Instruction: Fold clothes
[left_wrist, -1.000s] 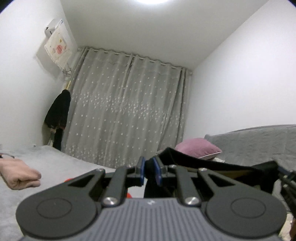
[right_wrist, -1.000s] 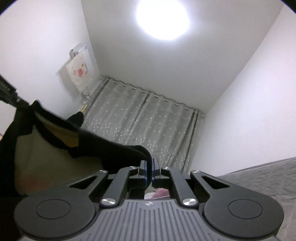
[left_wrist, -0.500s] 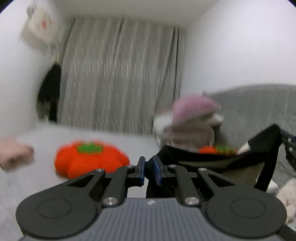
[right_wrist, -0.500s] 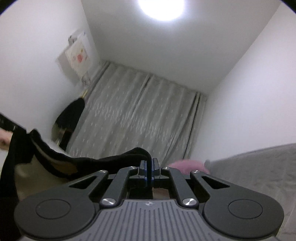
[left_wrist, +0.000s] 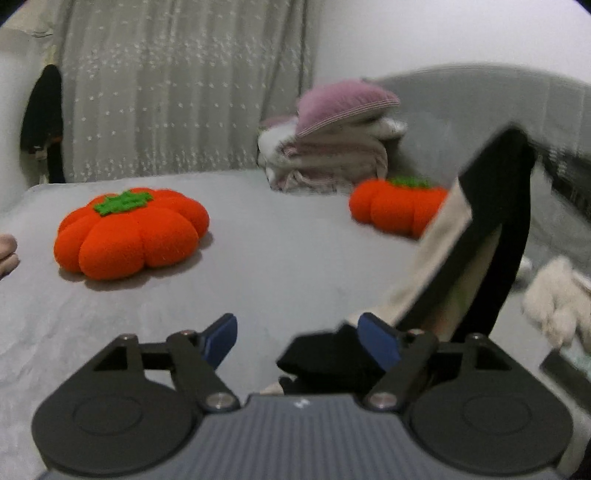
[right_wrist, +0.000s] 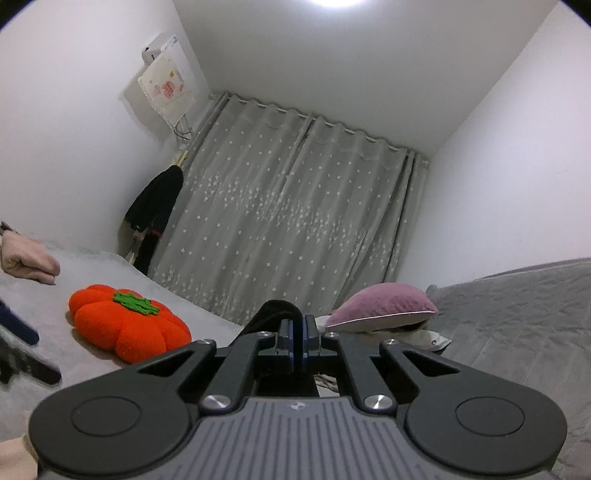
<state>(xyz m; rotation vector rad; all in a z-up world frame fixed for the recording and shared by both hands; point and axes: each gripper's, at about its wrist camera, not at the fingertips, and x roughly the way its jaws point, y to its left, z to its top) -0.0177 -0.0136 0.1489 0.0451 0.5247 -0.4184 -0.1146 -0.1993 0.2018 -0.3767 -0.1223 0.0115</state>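
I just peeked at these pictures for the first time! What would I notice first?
Probably the bright orange pumpkin cushion on the grey bed, with a second pumpkin cushion farther back near a pile of bedding topped by a purple pillow. Up close, the left gripper stands open beside a black-and-beige garment, which the right gripper pinches.
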